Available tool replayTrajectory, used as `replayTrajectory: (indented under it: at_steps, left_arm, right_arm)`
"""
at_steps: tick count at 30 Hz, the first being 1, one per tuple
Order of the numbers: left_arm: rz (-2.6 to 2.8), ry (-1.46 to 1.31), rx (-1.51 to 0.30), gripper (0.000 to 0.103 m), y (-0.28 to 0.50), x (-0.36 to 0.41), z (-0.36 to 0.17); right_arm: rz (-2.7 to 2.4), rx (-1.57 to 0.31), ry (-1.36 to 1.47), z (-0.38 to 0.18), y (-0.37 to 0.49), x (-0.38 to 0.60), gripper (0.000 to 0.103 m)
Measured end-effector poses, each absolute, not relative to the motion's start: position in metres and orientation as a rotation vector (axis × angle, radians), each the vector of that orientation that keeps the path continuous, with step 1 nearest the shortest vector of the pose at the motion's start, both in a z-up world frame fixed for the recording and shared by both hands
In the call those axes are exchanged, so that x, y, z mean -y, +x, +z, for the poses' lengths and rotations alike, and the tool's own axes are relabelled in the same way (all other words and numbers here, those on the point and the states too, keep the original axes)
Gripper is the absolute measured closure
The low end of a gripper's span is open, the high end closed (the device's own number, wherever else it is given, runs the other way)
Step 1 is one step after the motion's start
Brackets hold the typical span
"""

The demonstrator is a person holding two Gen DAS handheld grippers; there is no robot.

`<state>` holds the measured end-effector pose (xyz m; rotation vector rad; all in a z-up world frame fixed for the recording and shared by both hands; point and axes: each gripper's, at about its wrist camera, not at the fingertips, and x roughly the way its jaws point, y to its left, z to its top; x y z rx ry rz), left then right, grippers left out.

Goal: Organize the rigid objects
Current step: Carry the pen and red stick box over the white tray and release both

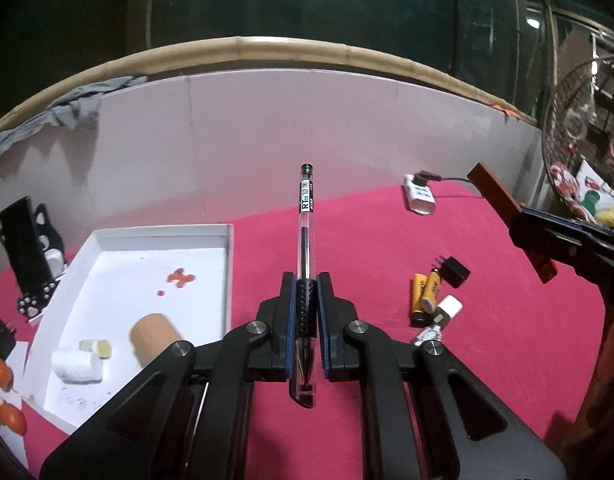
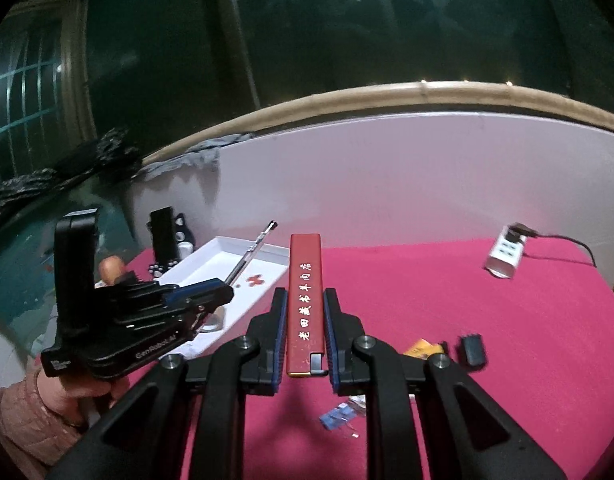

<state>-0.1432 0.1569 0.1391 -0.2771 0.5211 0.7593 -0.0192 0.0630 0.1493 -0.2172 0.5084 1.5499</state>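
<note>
Black jaws of our left gripper (image 1: 305,316) are clamping the rubber grip of a clear pen (image 1: 305,240), which is pointing away from us above the pink tablecloth (image 1: 367,248). We are likewise pinching a slim red box (image 2: 305,300) with white characters between the blue pads of our right gripper (image 2: 305,320), its far end sticking out past the fingertips. Both things are hanging clear of the cloth.

Just left of the pen, we are seeing a white tray (image 1: 227,240) holding a tan cylinder (image 1: 153,336), a white roll (image 1: 77,364) and some small red bits. Right of the pen, yellow batteries (image 1: 425,294), a black plug (image 1: 455,272) and a small white piece (image 1: 449,306) are lying close together on the cloth.

Farther back, a white power strip (image 1: 419,196) with a dark cable plugged in is sitting near the white wall panel (image 1: 267,128). Behind the tray, a black phone (image 1: 23,240) is leaning upright in a cat-shaped stand.
</note>
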Motion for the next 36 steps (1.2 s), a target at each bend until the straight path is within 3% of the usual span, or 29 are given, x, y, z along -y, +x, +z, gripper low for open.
replayTrajectory:
  at_steps: [21,36]
  left_arm:
    - [1.170,-0.483,-0.417,0.094,-0.317,-0.241,0.120]
    - [1.123,-0.505,-0.550,0.094,-0.294,-0.281,0.080]
  right_arm:
    - [1.721,-0.568,-0.375,0.141,-0.115,-0.168,0.088]
    - [1.756,-0.740,-0.602,0.055,-0.193,-0.225,0.088]
